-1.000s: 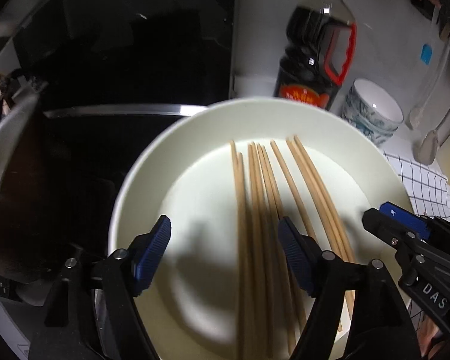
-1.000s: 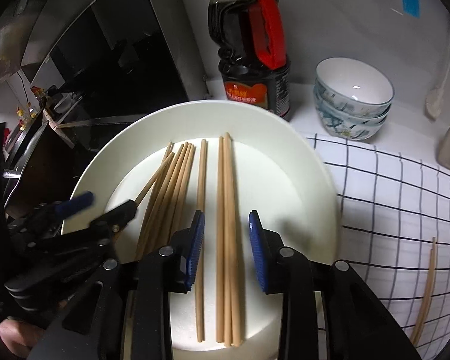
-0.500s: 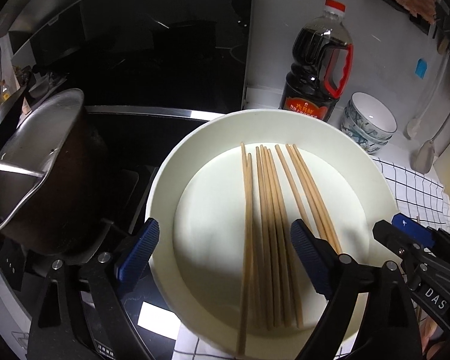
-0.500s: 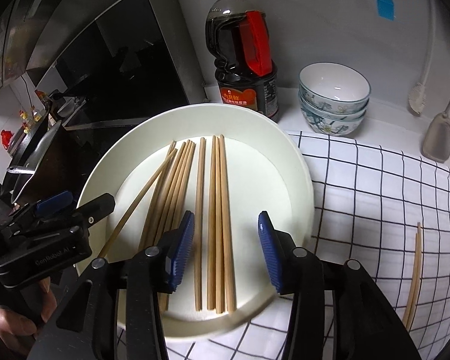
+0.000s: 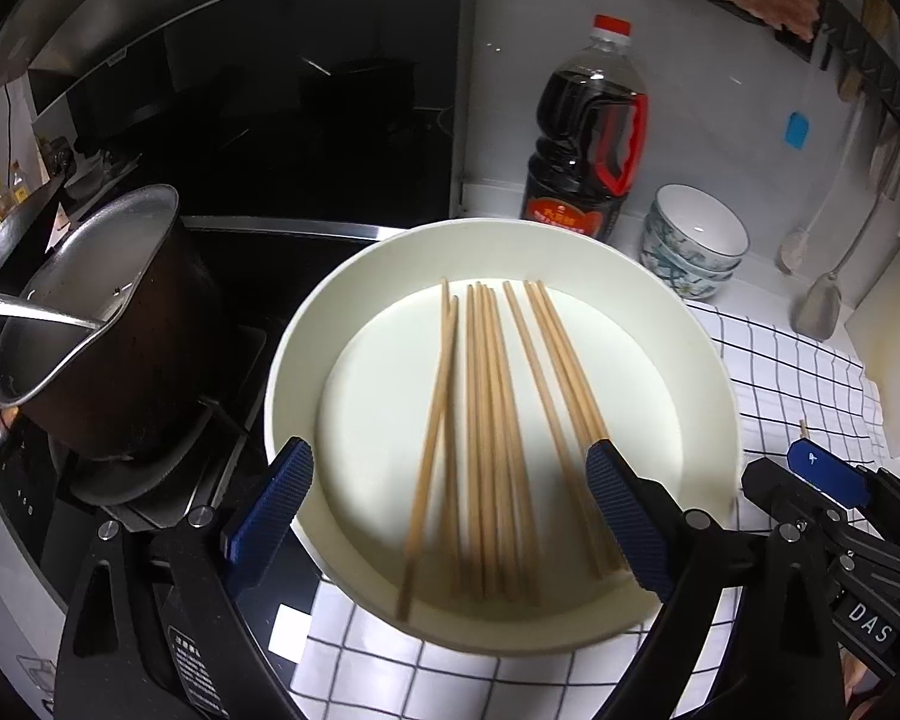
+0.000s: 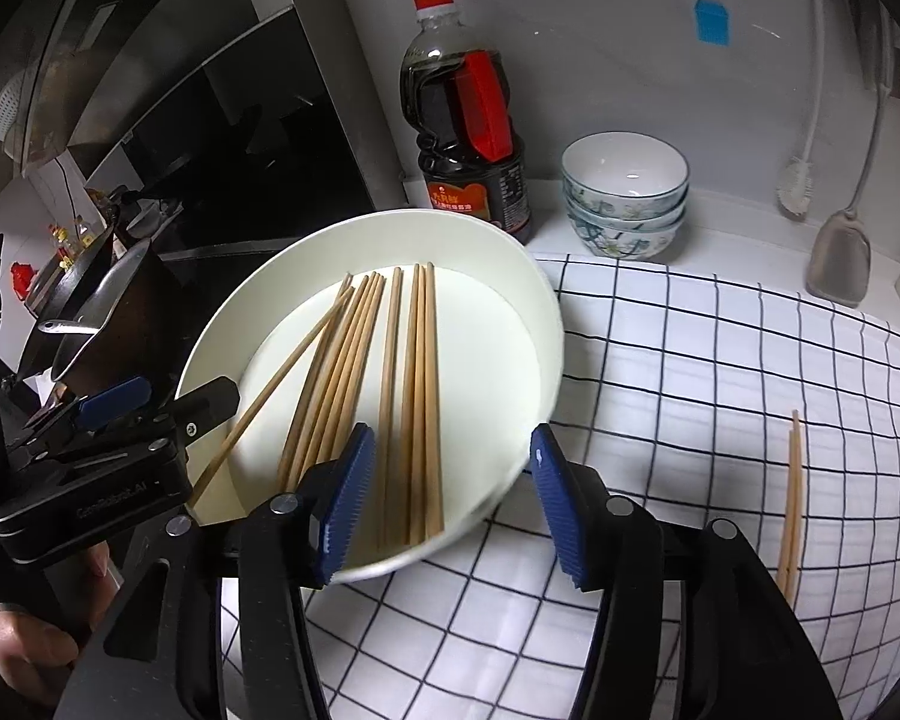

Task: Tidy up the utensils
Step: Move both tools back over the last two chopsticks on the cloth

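judging the risk first: the chopsticks lie loose in the white plate, fanned rather than squared, one slanting across the near-left rim, so a careless nudge could roll it off toward the stove, and the plate overhangs the left edge of the checked cloth on the table. a stray pair lies on the cloth well right of the plate and could be forgotten. the left tongs are opening, jaws almost fully wide, holding nothing, pads clear above the sticks. the right tongs are opening too, about halfway, empty, with three sticks showing between the pads but untouched.
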The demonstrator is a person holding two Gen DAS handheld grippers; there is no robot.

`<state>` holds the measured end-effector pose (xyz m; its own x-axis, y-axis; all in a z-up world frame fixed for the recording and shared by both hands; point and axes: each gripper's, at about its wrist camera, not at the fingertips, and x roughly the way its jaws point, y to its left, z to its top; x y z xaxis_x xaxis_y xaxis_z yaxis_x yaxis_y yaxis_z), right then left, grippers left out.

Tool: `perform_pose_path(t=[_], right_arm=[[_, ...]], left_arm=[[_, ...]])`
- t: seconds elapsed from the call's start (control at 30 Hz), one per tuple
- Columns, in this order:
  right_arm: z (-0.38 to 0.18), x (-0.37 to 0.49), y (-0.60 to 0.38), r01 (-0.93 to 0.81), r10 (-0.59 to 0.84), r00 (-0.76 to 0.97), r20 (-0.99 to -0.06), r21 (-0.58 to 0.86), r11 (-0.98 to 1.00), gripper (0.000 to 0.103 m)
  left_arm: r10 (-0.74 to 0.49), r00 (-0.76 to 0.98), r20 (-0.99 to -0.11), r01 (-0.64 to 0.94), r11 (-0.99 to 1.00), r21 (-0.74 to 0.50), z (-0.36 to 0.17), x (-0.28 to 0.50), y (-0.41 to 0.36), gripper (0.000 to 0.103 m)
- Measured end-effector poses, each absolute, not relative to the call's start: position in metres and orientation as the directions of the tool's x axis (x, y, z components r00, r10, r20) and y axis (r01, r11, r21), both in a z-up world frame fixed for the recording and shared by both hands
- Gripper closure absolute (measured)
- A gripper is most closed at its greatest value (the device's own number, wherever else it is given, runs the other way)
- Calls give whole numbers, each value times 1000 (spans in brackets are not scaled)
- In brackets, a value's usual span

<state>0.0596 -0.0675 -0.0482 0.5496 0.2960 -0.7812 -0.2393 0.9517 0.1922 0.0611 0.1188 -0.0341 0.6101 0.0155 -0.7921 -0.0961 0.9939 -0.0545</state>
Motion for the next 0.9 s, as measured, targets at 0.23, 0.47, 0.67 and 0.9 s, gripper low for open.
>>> perform_pose_path(t=[0.23,0.47,0.67,0.9], right_arm=[[-43,41,-89,-229,293,560,-775,195,954,47],[-47,17,-126,-185,261,574,-776,187,965,47],[-55,-4,-164,-114,208,581,-787,174,978,47],[-67,-25,-215,2,125,592,-796,156,988,47]], left_arm=[[7,615,-789,-79,996,-52,-29,46,97,12],[-22,614,-789,-37,998,-57,-28,35,67,11],[-75,604,-793,43,997,-62,-31,27,28,11],[-141,581,-802,151,986,-64,-41,17,-22,11]])
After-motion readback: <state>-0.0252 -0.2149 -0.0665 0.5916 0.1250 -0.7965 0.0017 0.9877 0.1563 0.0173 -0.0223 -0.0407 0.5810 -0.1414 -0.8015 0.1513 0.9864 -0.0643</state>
